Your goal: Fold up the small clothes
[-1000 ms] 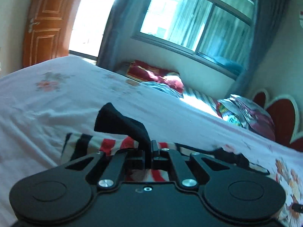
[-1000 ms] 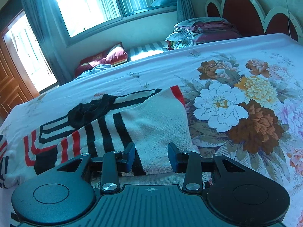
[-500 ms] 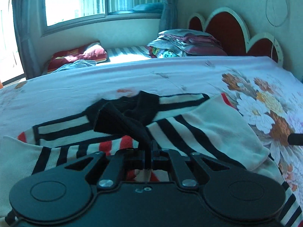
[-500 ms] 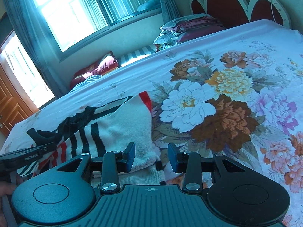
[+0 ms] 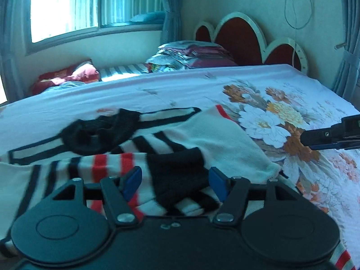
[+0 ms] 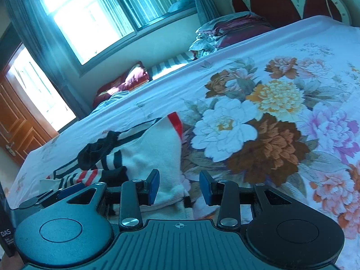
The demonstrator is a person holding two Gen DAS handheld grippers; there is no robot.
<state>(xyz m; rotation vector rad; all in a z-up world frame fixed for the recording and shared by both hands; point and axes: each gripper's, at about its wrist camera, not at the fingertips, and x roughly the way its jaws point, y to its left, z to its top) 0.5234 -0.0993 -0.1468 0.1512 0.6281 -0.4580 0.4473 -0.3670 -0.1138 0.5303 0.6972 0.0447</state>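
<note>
Trouble could come from the black cuff (image 5: 177,171): it lies loose between the left gripper (image 5: 176,181) blue pads, whose jaws are opening, so a careless pull-back could snag it and flip the folded sleeve off the striped sweater (image 5: 216,139) on the floral bedsheet (image 5: 281,112). Right gripper (image 6: 180,185) hovers over the sweater's white edge, jaws part-spread, holding nothing. Half a second ago the left jaws were pinching that cuff upright; now it's dropped flat.

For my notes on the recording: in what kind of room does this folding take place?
Most likely a home bedroom: the striped garment lies on a bed with a floral sheet, a scalloped headboard behind it, and a curtained window.
</note>
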